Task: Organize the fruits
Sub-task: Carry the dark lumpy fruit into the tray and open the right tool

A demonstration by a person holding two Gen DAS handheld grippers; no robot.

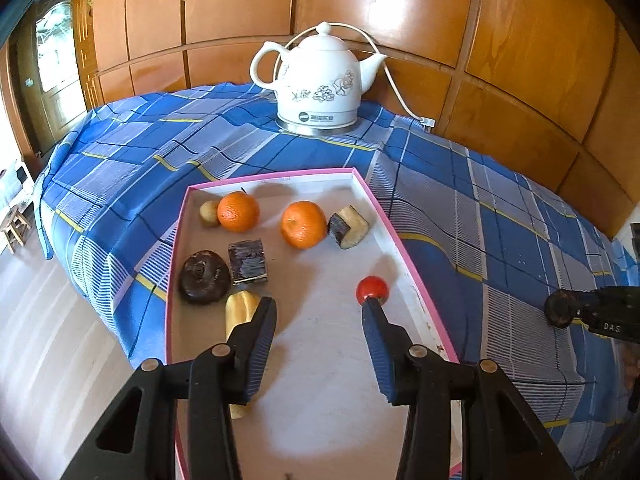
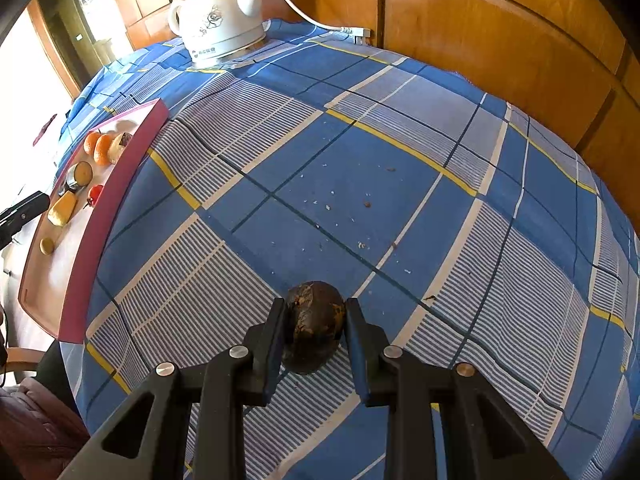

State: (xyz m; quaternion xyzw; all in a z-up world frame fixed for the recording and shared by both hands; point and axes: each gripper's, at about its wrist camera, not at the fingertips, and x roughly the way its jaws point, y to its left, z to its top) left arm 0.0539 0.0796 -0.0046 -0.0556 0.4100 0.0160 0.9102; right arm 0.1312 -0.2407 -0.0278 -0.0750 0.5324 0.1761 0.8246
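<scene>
A pink-rimmed box lid (image 1: pixel 404 240) lies on the blue plaid cloth and holds two oranges (image 1: pixel 238 211) (image 1: pixel 303 224), a small red fruit (image 1: pixel 373 289), a dark round fruit (image 1: pixel 204 277), a yellow piece (image 1: pixel 240 309), two dark-skinned cut chunks (image 1: pixel 247 261) (image 1: pixel 349 225) and a small tan fruit (image 1: pixel 209 213). My left gripper (image 1: pixel 318 312) is open and empty above the lid, its right fingertip next to the red fruit. My right gripper (image 2: pixel 315 312) is shut on a dark brown round fruit (image 2: pixel 314 324) low over the cloth. It also shows in the left wrist view (image 1: pixel 562 309).
A white ceramic electric kettle (image 1: pixel 318 80) with a cord stands at the table's back by the wooden wall panels. The lid (image 2: pixel 104 216) lies at the table's left edge in the right wrist view. Crumbs dot the cloth (image 2: pixel 360 200). Floor and a stool (image 1: pixel 14 226) lie left.
</scene>
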